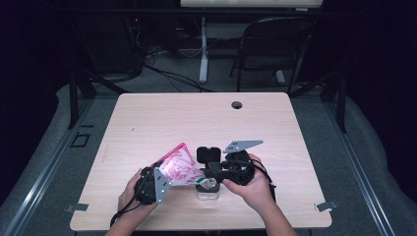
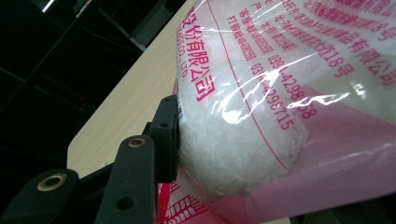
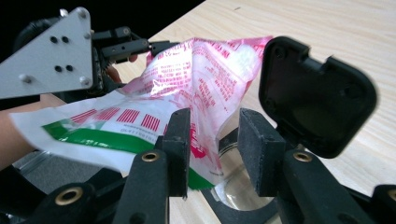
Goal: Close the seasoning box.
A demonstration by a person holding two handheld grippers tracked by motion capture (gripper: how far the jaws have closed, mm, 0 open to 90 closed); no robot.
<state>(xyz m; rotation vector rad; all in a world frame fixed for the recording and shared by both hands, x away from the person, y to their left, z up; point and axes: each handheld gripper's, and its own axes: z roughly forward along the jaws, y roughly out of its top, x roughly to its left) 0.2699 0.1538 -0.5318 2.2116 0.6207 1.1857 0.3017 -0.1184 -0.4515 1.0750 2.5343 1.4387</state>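
My left gripper [image 1: 164,172] is shut on a pink-and-white plastic bag [image 1: 179,166] of white granules, held tilted with its lower corner toward a small clear jar [image 1: 209,192]. In the left gripper view one finger [image 2: 166,135] presses into the bulging bag [image 2: 261,93]; the bag hides the other. The jar's black flip lid [image 1: 208,154] stands open. My right gripper [image 1: 210,173] comes in from the right at the jar's top. Its jaws stand apart in the right gripper view [image 3: 215,149], over the jar mouth [image 3: 240,193], with the bag's [image 3: 201,79] corner hanging between them beside the lid [image 3: 317,93].
The light wooden table [image 1: 196,118] has a cable hole [image 1: 237,104] at the back. A folding chair [image 1: 275,44] and a desk leg [image 1: 203,49] stand on the floor beyond the far edge. The left gripper's grey plate [image 3: 51,51] is close to the right gripper.
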